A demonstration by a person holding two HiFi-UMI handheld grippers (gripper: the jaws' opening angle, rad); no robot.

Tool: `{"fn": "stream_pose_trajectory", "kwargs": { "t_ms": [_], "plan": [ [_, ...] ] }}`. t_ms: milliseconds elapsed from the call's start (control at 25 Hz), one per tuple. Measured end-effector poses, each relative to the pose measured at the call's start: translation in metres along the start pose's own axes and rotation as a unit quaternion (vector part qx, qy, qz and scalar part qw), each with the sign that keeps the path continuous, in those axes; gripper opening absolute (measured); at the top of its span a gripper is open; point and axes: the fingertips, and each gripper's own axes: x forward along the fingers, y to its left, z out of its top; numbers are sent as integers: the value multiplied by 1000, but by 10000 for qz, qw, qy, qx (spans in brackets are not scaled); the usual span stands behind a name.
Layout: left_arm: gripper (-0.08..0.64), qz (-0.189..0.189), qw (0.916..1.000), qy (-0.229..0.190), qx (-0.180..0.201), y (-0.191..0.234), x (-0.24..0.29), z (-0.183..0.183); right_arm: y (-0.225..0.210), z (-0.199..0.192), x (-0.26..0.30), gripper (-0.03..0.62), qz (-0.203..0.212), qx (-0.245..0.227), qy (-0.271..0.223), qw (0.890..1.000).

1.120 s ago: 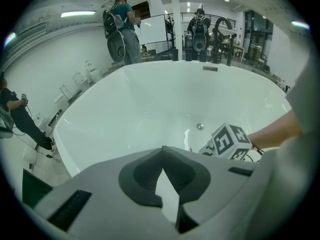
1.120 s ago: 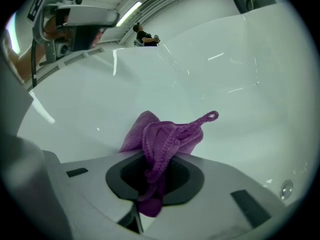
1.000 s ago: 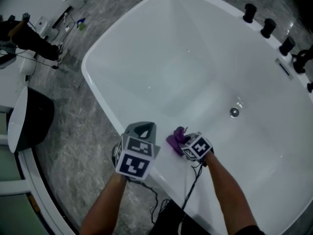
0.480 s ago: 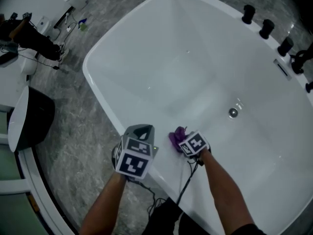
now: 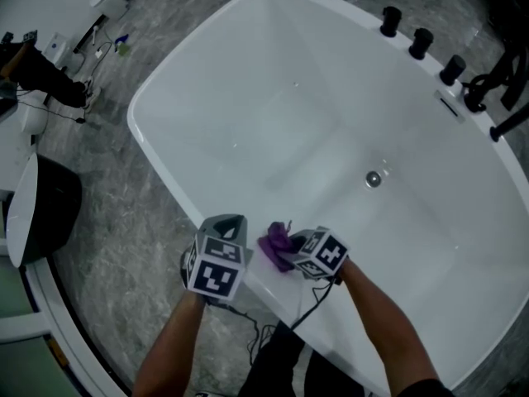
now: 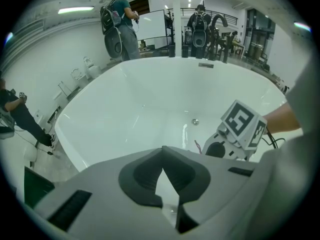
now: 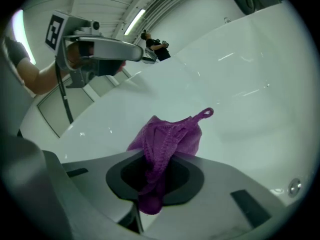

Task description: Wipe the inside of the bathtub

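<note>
Clamping a purple cloth (image 7: pixel 167 139), the right gripper (image 7: pixel 155 171) is hovering at the bathtub rim (image 5: pixel 165 162) — the basin (image 5: pixel 331 155) is lying ahead and below it; the left gripper (image 6: pixel 162 171) is idling beside it, closed and empty.

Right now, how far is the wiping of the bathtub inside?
Done: the right gripper is shut on the purple cloth. In hand: the cloth is at the near rim of the bathtub; the left gripper is shut, empty, beside it. Left: the walls and the floor around the drain; no wiped trace shows.
</note>
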Motion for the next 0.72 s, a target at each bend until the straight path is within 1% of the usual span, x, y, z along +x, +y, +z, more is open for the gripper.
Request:
{"fn": "stream_pose_trajectory", "kwargs": {
  "t_ms": [80, 160, 200, 360, 520, 720],
  "plan": [
    [6, -8, 10000, 14, 11, -2, -1, -1, 13, -1, -10, 55, 105, -174, -7, 9998],
    [6, -12, 10000, 29, 20, -4, 0, -1, 13, -7, -13, 55, 21, -307, 18, 9995],
    [6, -19, 10000, 36, 19, -5, 1, -2, 8, -12, -11, 55, -64, -283, 8, 9996],
    [6, -23, 10000, 14, -3, -8, 3, -2, -27, -36, 5, 54, -426, 226, 25, 9988],
    [6, -16, 9999, -90, 69, -9, 3, 3, -65, -60, 22, 54, -837, 354, 262, 9955],
    [6, 33, 9997, -212, 137, -7, 3, 5, -103, -89, 41, 54, -1159, 669, 515, 9897]
  ]
}}
